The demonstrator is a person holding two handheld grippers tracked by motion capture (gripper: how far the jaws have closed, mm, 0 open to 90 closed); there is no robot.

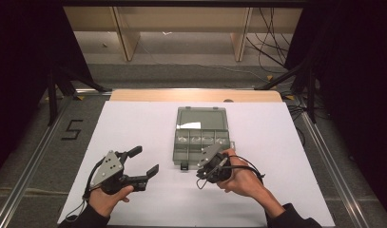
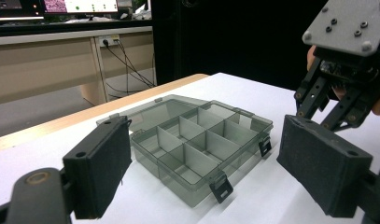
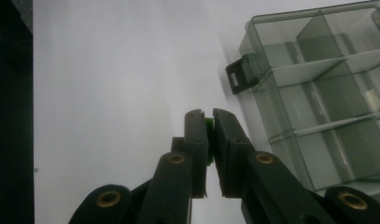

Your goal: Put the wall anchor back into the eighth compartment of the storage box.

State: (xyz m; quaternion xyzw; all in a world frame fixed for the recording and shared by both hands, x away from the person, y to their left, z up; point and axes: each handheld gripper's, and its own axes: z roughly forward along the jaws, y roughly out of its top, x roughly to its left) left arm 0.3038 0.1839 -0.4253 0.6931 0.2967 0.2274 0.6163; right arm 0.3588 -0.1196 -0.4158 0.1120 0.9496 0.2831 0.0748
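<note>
Both grippers are black, each with two flat, rectangular jaw pads on jointed black link arms pinned with brass-coloured rivets. A grey three-cornered plate with dark screws tops the left gripper [image 1: 142, 167] and the right gripper [image 1: 206, 167]. Thin black cables loop behind each. Dark sleeves cover the person's forearms behind them.

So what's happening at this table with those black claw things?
A person works two hand-held grippers over a white table. An open compartment box of clear plastic lies in the middle, lid folded back. The right gripper has its jaws shut on a small green piece, too hidden to identify, just beside the box's near edge. The left gripper hangs off to the side, jaws wide open, holding nothing.
</note>
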